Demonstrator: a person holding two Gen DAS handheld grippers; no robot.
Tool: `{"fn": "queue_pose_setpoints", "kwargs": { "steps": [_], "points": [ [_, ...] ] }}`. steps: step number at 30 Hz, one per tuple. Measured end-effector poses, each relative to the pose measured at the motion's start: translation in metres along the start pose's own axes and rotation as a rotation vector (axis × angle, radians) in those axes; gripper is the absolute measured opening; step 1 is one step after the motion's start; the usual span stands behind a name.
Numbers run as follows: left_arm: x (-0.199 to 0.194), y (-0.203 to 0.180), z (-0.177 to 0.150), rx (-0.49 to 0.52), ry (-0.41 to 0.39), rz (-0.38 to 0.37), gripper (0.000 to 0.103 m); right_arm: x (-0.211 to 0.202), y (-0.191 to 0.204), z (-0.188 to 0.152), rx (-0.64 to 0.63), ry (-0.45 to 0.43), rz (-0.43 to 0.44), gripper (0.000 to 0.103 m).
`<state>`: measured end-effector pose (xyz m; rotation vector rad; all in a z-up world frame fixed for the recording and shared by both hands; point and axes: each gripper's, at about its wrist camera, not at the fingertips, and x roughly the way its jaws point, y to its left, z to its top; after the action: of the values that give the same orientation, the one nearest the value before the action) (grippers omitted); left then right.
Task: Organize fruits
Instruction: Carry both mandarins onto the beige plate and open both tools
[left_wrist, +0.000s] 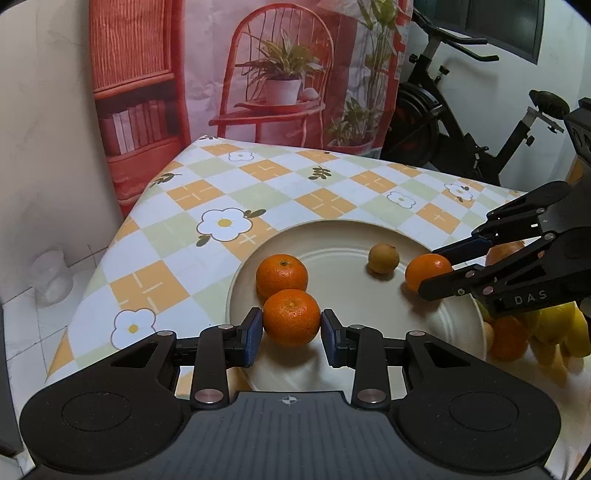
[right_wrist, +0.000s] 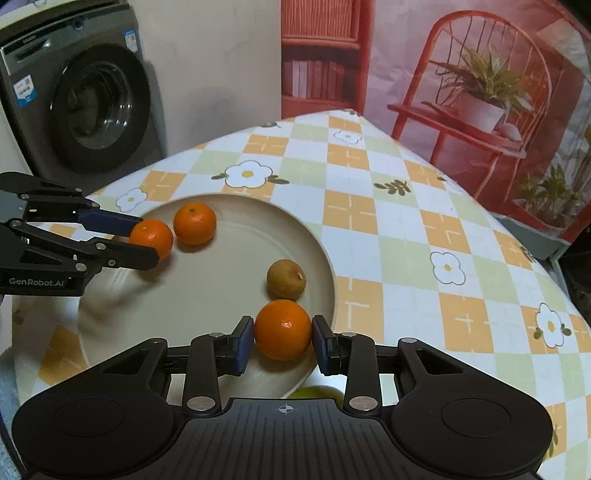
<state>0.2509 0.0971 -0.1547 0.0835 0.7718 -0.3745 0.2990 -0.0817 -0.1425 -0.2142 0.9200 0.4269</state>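
A cream plate lies on the checked tablecloth. My left gripper is shut on an orange low over the plate's near side. Just behind that orange a second orange rests on the plate. My right gripper is shut on another orange at the plate's other side. A small brownish-yellow fruit sits on the plate beside it.
A heap of lemons and oranges lies off the plate at the right. A green fruit shows under the right gripper. The table's edges drop off nearby. An exercise bike, a washing machine and a printed backdrop surround the table.
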Motion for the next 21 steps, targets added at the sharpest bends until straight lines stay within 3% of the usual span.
{"fn": "queue_pose_setpoints", "kwargs": {
  "steps": [6, 11, 21],
  "points": [
    [0.007, -0.002, 0.001, 0.036, -0.005, 0.002, 0.036, 0.009, -0.001, 0.008, 0.002, 0.006, -0.005, 0.031],
    [0.012, 0.004, 0.001, -0.014, -0.015, 0.007, 0.036, 0.015, 0.001, 0.013, -0.006, -0.008, -0.033, 0.031],
    [0.017, 0.003, 0.005, -0.010, -0.026, 0.018, 0.037, 0.024, 0.002, 0.022, -0.045, -0.024, -0.056, 0.031]
  ]
}}
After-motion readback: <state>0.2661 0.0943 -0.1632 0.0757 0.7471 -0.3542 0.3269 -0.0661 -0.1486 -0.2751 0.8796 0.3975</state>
